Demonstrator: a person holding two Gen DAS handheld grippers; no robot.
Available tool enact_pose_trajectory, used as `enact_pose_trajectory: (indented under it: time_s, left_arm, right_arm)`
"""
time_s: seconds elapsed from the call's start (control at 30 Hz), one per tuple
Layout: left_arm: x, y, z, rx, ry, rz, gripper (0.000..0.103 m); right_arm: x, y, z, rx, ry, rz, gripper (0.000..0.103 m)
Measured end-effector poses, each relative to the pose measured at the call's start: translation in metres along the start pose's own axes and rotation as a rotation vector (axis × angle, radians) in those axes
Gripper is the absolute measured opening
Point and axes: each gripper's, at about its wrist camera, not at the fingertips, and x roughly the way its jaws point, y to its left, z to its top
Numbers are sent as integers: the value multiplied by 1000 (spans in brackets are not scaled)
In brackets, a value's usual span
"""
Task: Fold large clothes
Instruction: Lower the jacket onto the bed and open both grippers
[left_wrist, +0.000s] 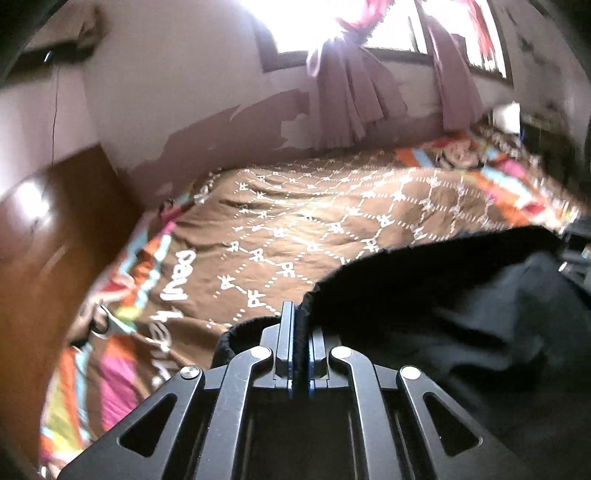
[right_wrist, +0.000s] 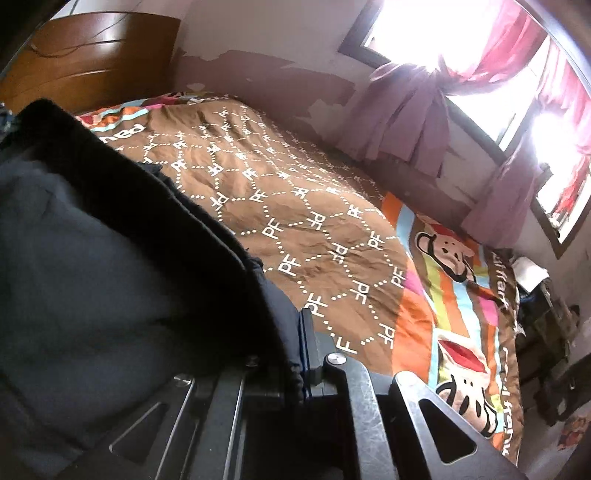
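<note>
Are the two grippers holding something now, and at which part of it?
Yes. The left gripper and the right gripper are each shut on the fuzzy-trimmed edge of the same dark garment, above the bedspread.

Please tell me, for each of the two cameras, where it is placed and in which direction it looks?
Left wrist: on the left gripper, facing along its shut fingers, over the bed toward the window.
Right wrist: on the right gripper, facing across the bed toward the window; cloth hides one finger.
Shared: bed, curtains, and the dark garment each gripper holds.
</note>
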Motion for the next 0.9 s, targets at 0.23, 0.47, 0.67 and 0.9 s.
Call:
enact_pose_trajectory:
  time_s: [0.23,0.47,0.67,0.9]
  left_arm:
    - [-22,-1,6,-68,-85,-58,62]
    - [-43,8,10,-176,-135,-108,79]
    - [-50,-11,1,-121,-122,-149,79]
    - [-59,-29,-25,-103,-118,-223,79]
  right_arm:
    - [2,-2,1,12,-16,16,10]
    - [-2,-18,-4,118,-63,95,12]
    - [-11,-28,2,126,-83,105,20]
    - [-23,-45,8,95,-118,36,86]
